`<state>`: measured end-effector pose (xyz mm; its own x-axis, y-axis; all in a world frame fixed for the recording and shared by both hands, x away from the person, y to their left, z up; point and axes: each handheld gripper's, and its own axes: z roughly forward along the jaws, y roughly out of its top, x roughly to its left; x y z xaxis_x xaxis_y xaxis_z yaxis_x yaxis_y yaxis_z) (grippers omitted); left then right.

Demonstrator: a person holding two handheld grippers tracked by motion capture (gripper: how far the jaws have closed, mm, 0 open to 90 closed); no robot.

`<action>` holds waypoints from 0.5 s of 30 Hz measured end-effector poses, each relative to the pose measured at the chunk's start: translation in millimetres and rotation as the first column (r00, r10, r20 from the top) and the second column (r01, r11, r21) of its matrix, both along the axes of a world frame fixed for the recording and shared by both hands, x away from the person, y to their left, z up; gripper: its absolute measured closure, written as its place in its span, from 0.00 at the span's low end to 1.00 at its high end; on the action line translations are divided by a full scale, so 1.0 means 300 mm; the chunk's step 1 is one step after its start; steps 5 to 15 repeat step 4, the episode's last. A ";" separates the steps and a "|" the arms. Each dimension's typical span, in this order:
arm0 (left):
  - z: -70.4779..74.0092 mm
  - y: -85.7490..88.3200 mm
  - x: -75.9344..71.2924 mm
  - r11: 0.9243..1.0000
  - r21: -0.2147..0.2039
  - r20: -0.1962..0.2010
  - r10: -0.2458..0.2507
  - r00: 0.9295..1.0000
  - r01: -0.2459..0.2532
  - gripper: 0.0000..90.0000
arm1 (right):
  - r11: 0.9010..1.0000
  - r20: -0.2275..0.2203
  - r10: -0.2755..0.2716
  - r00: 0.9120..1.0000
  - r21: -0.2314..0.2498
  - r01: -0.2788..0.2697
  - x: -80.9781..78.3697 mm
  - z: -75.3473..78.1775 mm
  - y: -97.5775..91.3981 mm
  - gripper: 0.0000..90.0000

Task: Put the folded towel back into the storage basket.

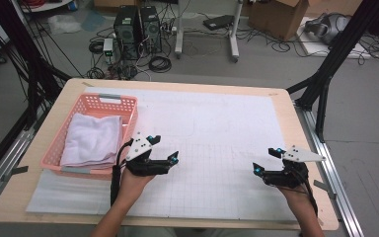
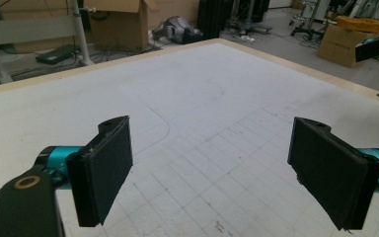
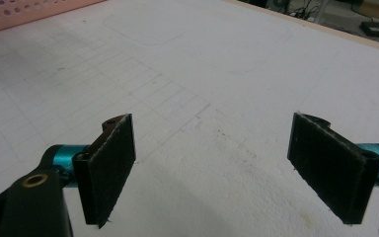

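Both of our tongs stand released with nothing between their jaws: the left gripper (image 1: 162,148) hovers just beside the pink basket (image 1: 128,104), and the right gripper (image 1: 266,161) hangs well apart over the white gridded mat (image 1: 217,128). Nearest the left one, a folded white towel (image 1: 93,139) lies inside that basket, so we judge the stowing done, with only our withdrawal left.

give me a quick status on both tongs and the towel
Left tongs open, empty, beside the basket. Right tongs open, empty, over the mat. White towel folded in the basket. Nothing in the way.
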<state>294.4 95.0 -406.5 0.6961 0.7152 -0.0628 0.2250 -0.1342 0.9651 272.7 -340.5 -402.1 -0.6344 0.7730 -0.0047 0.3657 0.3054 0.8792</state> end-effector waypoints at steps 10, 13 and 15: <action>0.000 0.001 0.001 1.000 0.000 -0.001 0.002 1.000 -0.002 0.19 | 1.000 0.003 -0.003 1.000 0.004 0.003 -0.001 0.003 -0.002 0.19; 0.000 0.001 0.001 1.000 0.000 -0.001 0.002 1.000 -0.002 0.19 | 1.000 0.003 -0.003 1.000 0.004 0.003 -0.001 0.003 -0.002 0.19; 0.000 0.001 0.001 1.000 0.000 -0.001 0.002 1.000 -0.002 0.19 | 1.000 0.003 -0.003 1.000 0.004 0.003 -0.001 0.003 -0.002 0.19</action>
